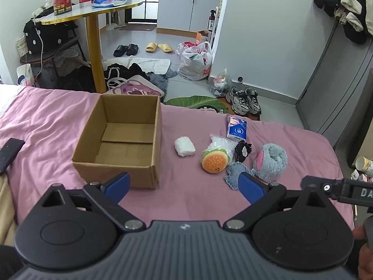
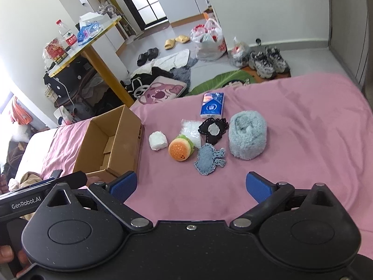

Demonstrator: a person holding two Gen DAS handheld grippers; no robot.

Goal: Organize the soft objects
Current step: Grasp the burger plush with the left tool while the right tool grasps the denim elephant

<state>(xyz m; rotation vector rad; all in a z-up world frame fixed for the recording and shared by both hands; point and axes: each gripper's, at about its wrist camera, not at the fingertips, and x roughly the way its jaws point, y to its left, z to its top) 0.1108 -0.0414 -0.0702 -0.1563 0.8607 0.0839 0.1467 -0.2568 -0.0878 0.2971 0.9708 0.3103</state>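
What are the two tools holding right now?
Nothing. The left tool and the right tool are both open and empty above the pink sheet. The burger toy lies untouched beside the cardboard box.

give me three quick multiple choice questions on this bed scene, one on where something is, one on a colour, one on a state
1. Where does the small white wrapped bundle lie?
A. inside the box
B. on the pink bedsheet between the open brown cardboard box and the round orange burger plush toy
C. on the floor

2. What colour is the fluffy rolled towel?
A. pale blue-grey
B. yellow
C. red

3. What state are the left gripper and right gripper in?
A. both shut on toys
B. one holds the tissue pack
C. both open and holding nothing

Answers:
1. B, the bundle sits on the sheet beside the box, with the burger on its other side.
2. A, its fuzzy surface reads light blue-grey in both views.
3. C, each pair of blue pads stands wide apart with only sheet between.
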